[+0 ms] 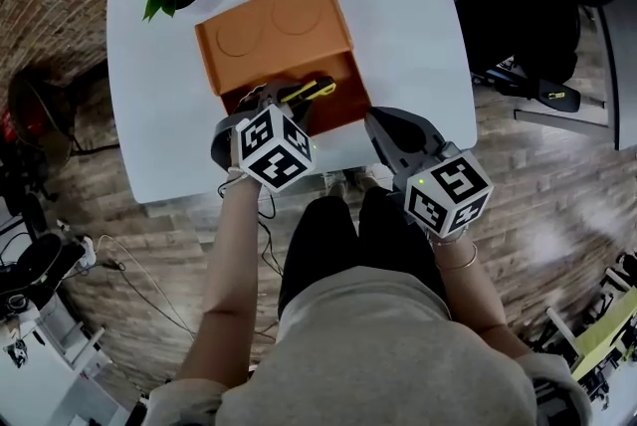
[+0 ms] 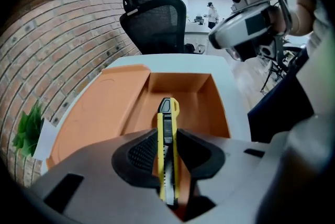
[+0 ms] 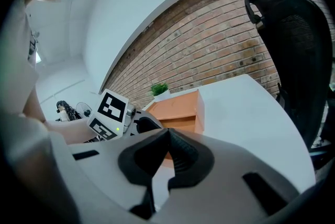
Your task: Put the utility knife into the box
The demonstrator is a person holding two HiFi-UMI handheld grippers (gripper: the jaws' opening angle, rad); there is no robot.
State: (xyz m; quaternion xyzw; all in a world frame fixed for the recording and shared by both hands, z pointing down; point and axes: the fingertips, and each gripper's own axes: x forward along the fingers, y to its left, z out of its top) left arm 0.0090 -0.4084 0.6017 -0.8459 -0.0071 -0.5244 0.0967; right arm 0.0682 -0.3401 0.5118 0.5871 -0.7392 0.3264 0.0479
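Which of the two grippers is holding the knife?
The left gripper: its jaws clamp the yellow knife, held over the open orange box. The right gripper is shut on nothing, off to the box's side.

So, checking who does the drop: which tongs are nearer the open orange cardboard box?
Left. The left tongs hang over the open compartment of the orange cardboard box, gripping the yellow utility knife; the right tongs sit shut, off its right corner, apart.
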